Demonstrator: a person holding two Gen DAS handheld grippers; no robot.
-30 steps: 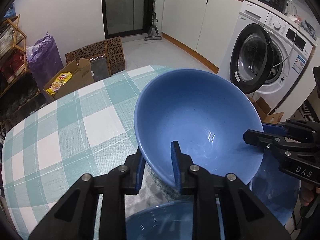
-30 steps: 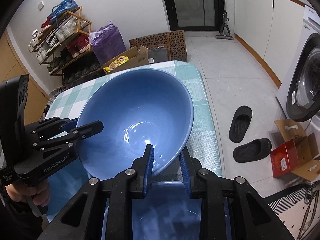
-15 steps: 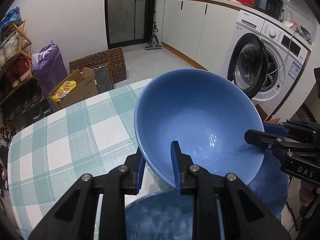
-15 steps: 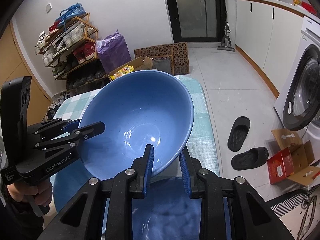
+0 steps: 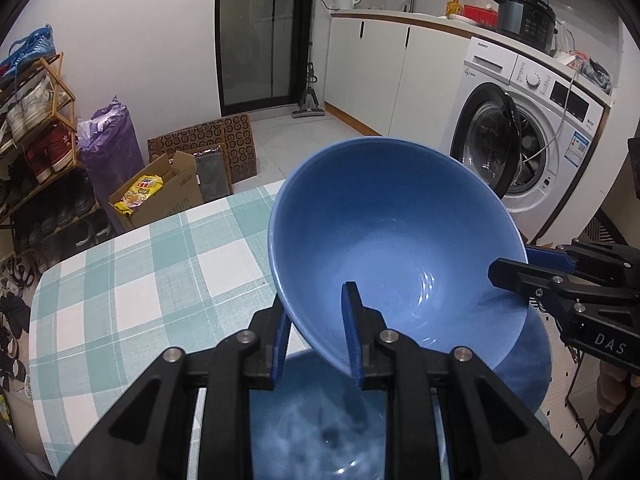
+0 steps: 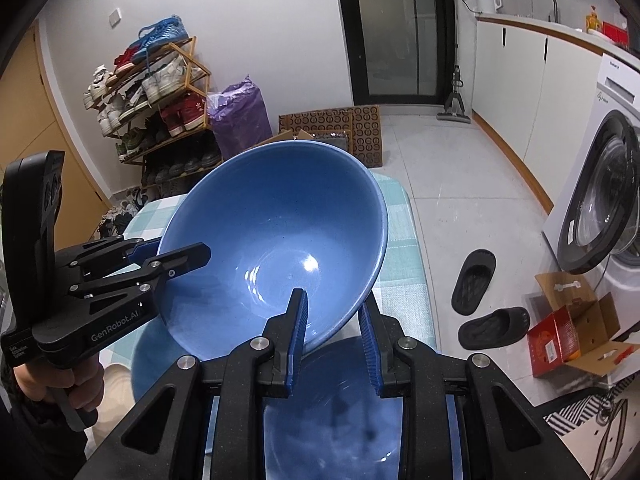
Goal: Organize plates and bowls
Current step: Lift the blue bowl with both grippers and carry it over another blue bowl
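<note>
Right, I had the big blue bowl (image 5: 396, 248) up off the desk (image 5: 132, 280), carried between both tools. My left tool (image 5: 316, 330) was clamped on the bowl's near-left rim, one finger inside the wall and one outside it. My right tool (image 6: 334, 336) was clamped the same way on the opposite side of the rim, and each tool showed up in the other's camera, gripping its own edge.

The bowl hung tilted, its mouth turned up and toward me, its far rim higher than the near one. Directly underneath, near my tools, I could see more blue ware: a second bowl (image 5: 320, 432) sitting blurred below the fingers, with what looked like a blue plate (image 5: 528, 368) under the right side of the raised bowl. I could not tell how they were stacked on each other.

So the relation that mattered was plain vertical: the held bowl sat above the lower bowl, slightly to the far side of it. By my judgement, nesting would need the tilt levelled and the bowl brought a touch nearer before lowering. Both hands shared the load about equally, so neither was better placed; an uneven release risked the bowl tipping off the right edge of the desk.
</note>
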